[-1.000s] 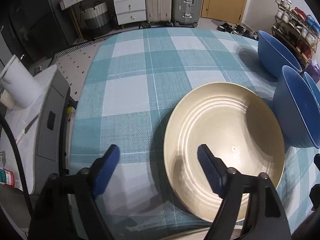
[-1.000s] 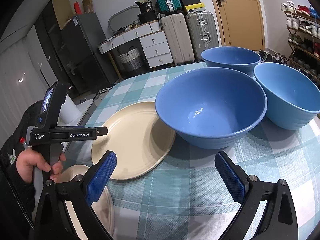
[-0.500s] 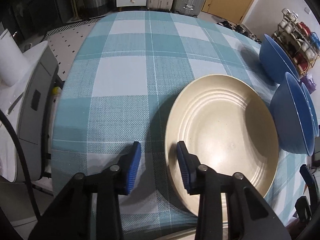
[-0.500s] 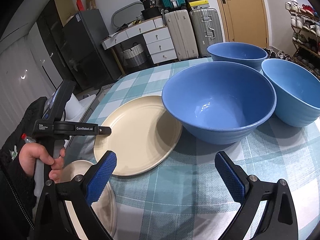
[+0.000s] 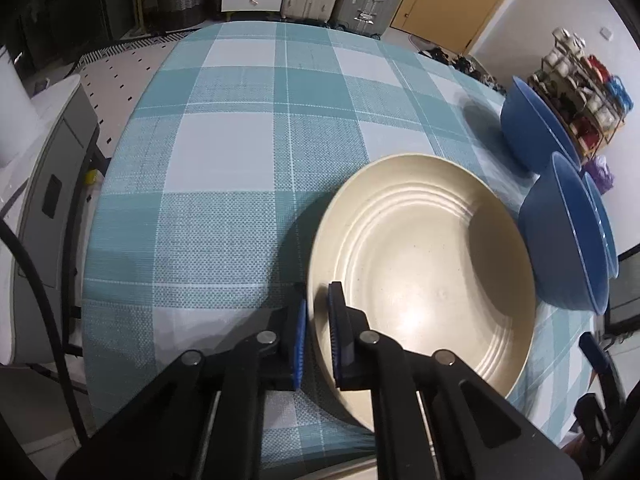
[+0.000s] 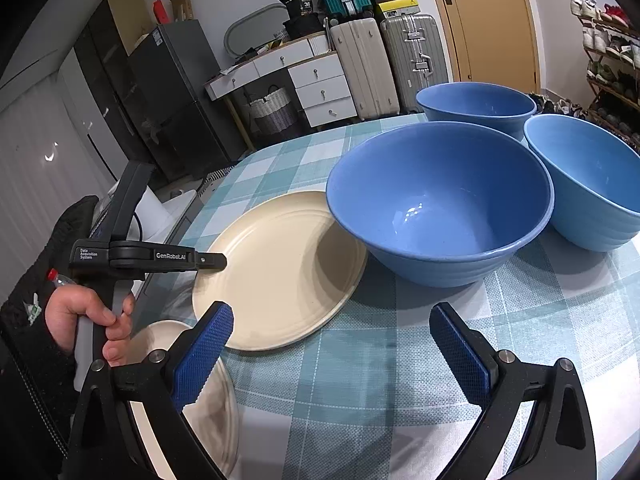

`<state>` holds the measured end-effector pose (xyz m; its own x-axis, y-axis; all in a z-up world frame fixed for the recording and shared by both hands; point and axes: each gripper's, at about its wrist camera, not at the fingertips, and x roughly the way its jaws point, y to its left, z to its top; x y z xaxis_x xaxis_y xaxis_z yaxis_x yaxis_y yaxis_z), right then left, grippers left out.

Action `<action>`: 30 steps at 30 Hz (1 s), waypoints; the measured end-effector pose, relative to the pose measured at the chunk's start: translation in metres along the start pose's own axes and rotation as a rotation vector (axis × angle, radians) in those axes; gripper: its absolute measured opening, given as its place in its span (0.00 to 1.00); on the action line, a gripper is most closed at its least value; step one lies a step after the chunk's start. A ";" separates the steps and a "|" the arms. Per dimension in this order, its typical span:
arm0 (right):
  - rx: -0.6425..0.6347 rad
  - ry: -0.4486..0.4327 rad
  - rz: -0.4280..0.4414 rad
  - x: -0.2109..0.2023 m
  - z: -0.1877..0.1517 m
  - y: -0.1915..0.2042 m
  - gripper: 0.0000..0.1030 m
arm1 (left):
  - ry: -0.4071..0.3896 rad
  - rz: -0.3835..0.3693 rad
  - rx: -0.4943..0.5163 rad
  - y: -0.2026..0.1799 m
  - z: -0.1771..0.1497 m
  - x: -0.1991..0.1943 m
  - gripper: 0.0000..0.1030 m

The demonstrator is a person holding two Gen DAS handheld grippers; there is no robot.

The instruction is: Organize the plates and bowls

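Observation:
A large cream plate [image 5: 424, 272] [image 6: 288, 264] lies on the checked tablecloth [image 5: 240, 160]. My left gripper [image 5: 318, 336] [image 6: 214, 261] is closing its jaws over the plate's near left rim, which sits between the blue pads [image 5: 335, 320], and they press on it. A hand [image 6: 88, 320] holds that gripper. Three blue bowls stand to the plate's right: a near one [image 6: 440, 200] [image 5: 568, 236], a far one [image 6: 476, 104] [image 5: 532, 120] and a right one [image 6: 592, 176]. My right gripper [image 6: 328, 316] hovers open over the table's front, holding nothing. A second cream plate [image 6: 208, 412] shows at lower left, partly hidden.
The round table's edge [image 5: 100, 208] drops off on the left beside a grey unit [image 5: 48, 184] with a white roll [image 6: 154, 212]. Suitcases [image 6: 392, 64], a drawer chest [image 6: 320, 88] and a basket [image 6: 276, 112] stand behind. A shoe rack [image 6: 608, 52] is at the right.
The left gripper's jaws went from wide open to shut on the plate's rim while tilting further downward. The right gripper stayed still and open.

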<state>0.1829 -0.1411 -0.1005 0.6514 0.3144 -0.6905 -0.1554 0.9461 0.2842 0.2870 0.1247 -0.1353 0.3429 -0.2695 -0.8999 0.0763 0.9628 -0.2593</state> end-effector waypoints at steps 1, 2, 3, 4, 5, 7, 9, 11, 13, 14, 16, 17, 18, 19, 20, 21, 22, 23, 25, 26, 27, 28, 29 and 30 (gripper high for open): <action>0.001 0.002 0.001 0.000 0.000 0.000 0.97 | -0.007 0.006 0.002 0.000 0.000 -0.001 0.06; 0.002 0.003 0.001 0.001 0.000 -0.001 0.97 | -0.011 0.012 0.002 0.000 0.000 -0.001 0.05; 0.001 0.004 -0.003 0.001 0.000 -0.001 0.97 | -0.016 0.016 0.003 -0.001 0.000 -0.002 0.05; 0.001 0.005 -0.003 0.001 0.000 -0.002 0.97 | -0.021 0.019 0.005 -0.001 0.001 -0.003 0.04; 0.001 0.004 -0.005 0.001 0.000 -0.003 0.97 | -0.023 0.018 0.004 0.000 0.001 -0.003 0.04; 0.005 0.007 -0.013 0.002 0.000 -0.005 0.97 | -0.022 0.008 -0.003 0.002 0.003 -0.002 0.04; 0.014 0.012 -0.008 0.002 0.001 -0.006 0.97 | -0.025 0.000 -0.011 0.004 0.004 -0.002 0.04; 0.019 0.014 -0.010 0.003 0.000 -0.007 0.97 | -0.032 0.019 -0.002 0.004 0.005 -0.002 0.04; 0.017 0.012 -0.010 0.003 0.000 -0.006 0.97 | -0.038 0.032 0.005 0.003 0.006 -0.002 0.04; 0.017 0.013 -0.009 0.003 0.001 -0.006 0.97 | -0.038 0.031 0.004 0.004 0.007 -0.002 0.04; 0.013 0.013 -0.009 0.003 0.002 -0.005 0.97 | -0.039 0.025 -0.002 0.006 0.008 -0.002 0.04; 0.011 0.012 -0.009 0.003 0.002 -0.005 0.97 | -0.037 0.024 -0.002 0.006 0.008 -0.002 0.04; 0.009 0.013 -0.007 0.003 0.002 -0.005 0.97 | -0.041 0.029 -0.003 0.007 0.009 -0.003 0.04; 0.007 0.014 -0.003 0.003 0.002 -0.005 0.97 | -0.045 0.042 -0.003 0.008 0.010 -0.003 0.04; 0.004 0.014 -0.001 0.003 0.003 -0.005 0.97 | -0.050 0.053 -0.002 0.009 0.010 -0.003 0.04; 0.003 0.014 -0.006 0.003 0.003 -0.005 0.97 | -0.055 0.063 -0.003 0.011 0.011 -0.004 0.04; 0.004 0.015 -0.007 0.003 0.003 -0.006 0.97 | -0.056 0.064 -0.008 0.013 0.012 -0.004 0.04; 0.005 0.015 -0.004 0.003 0.003 -0.007 0.97 | -0.057 0.062 -0.015 0.015 0.013 -0.005 0.04; 0.004 0.013 -0.006 0.003 0.004 -0.007 0.97 | -0.065 0.074 -0.017 0.018 0.014 -0.006 0.04; 0.002 0.012 -0.007 0.002 0.005 -0.007 0.97 | -0.067 0.082 -0.014 0.019 0.014 -0.007 0.04; 0.001 0.011 -0.007 0.002 0.005 -0.007 0.97 | -0.069 0.084 -0.013 0.020 0.014 -0.008 0.04; 0.000 0.010 -0.006 0.002 0.005 -0.008 0.97 | -0.072 0.085 -0.016 0.022 0.014 -0.008 0.04; 0.000 0.007 -0.004 0.001 0.006 -0.008 0.97 | -0.070 0.089 -0.014 0.023 0.014 -0.009 0.04; 0.000 0.005 -0.002 0.001 0.005 -0.007 0.97 | -0.072 0.098 -0.013 0.024 0.014 -0.010 0.04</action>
<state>0.1883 -0.1479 -0.0994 0.6481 0.3127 -0.6944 -0.1542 0.9468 0.2825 0.2988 0.1510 -0.1278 0.4148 -0.1712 -0.8937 0.0273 0.9840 -0.1758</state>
